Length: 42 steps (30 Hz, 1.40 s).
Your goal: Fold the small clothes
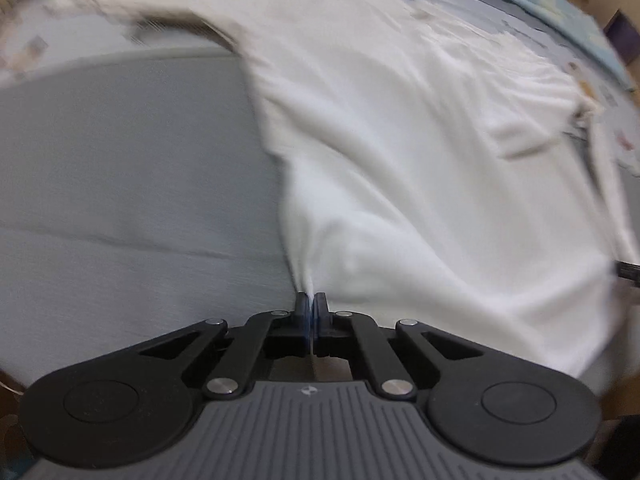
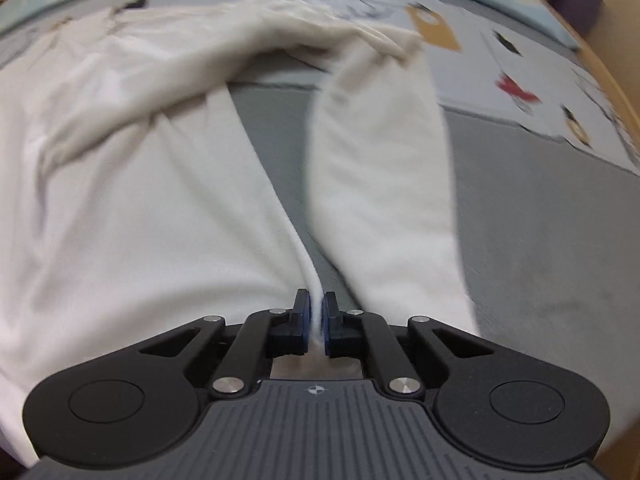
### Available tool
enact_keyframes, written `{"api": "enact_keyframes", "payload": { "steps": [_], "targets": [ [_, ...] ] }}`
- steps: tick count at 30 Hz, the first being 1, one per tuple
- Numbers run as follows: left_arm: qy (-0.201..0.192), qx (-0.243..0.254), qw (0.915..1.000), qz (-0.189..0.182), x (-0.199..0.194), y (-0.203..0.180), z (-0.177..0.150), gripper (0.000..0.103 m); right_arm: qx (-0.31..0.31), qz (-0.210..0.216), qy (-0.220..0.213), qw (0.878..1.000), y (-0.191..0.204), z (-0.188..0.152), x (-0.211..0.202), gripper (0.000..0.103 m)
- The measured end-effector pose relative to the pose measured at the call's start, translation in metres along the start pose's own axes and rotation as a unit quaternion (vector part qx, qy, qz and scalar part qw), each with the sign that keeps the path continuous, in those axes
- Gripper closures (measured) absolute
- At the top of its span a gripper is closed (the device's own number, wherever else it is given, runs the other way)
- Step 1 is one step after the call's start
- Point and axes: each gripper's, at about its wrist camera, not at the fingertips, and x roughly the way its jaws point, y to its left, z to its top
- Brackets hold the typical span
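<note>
Starting at the left of the left wrist view, a plain grey mattress surface [image 1: 120,184] fills the frame up to a seam, beyond which runs a patterned sheet [image 1: 36,44] with small printed motifs. One long sleeve [image 1: 132,8] of the white long-sleeved shirt [image 1: 420,152] stretches out across that sheet towards the upper left. The left gripper [image 1: 311,304] sits at bottom centre with its jaws pressed together on a pinch of the shirt's edge, the cloth rising from the blue pads in a taut ridge. To the right the shirt's body spreads wide and wrinkled over the bed, blurred by motion.

In the right wrist view, the shirt's body [image 2: 120,184] covers the left half. A sleeve [image 2: 384,184] folds over near the top and runs down the middle right, leaving a wedge of grey mattress [image 2: 280,160] showing between it and the body. The right gripper [image 2: 316,308] is clamped on a fold of white fabric at the base of that wedge. Further right lies bare grey mattress, then the patterned sheet [image 2: 532,76] with yellow, red and black prints.
</note>
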Motion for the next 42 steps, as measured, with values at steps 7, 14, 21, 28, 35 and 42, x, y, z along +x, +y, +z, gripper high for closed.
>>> {"api": "enact_keyframes", "payload": {
  "steps": [7,14,21,28,35,42],
  "targets": [
    [-0.009,-0.042,0.9991,0.008,-0.014,0.061,-0.009,0.102,-0.008,0.062,0.046,0.997,-0.003,-0.031,-0.017,0.097],
    [0.010,-0.115,0.9917,-0.055,-0.017,0.087,-0.007,0.087,-0.019,0.079,0.040,0.996,0.008,-0.036,-0.032,0.087],
    [0.076,-0.039,0.9949,-0.053,-0.001,0.075,-0.020,0.066,-0.037,0.074,0.064,0.994,0.001,-0.036,-0.021,0.079],
    [0.063,0.047,0.9937,-0.080,-0.008,0.069,-0.030,0.098,-0.056,0.103,0.080,0.990,-0.002,-0.037,-0.021,0.096],
    [-0.073,-0.014,0.9940,-0.080,-0.069,0.113,-0.024,0.099,0.127,0.176,-0.013,0.976,-0.065,-0.020,-0.055,0.099],
    [0.013,0.060,0.9981,0.004,-0.041,0.087,-0.036,0.098,0.018,0.152,0.075,0.985,-0.032,-0.039,-0.040,0.099]
  ]
}}
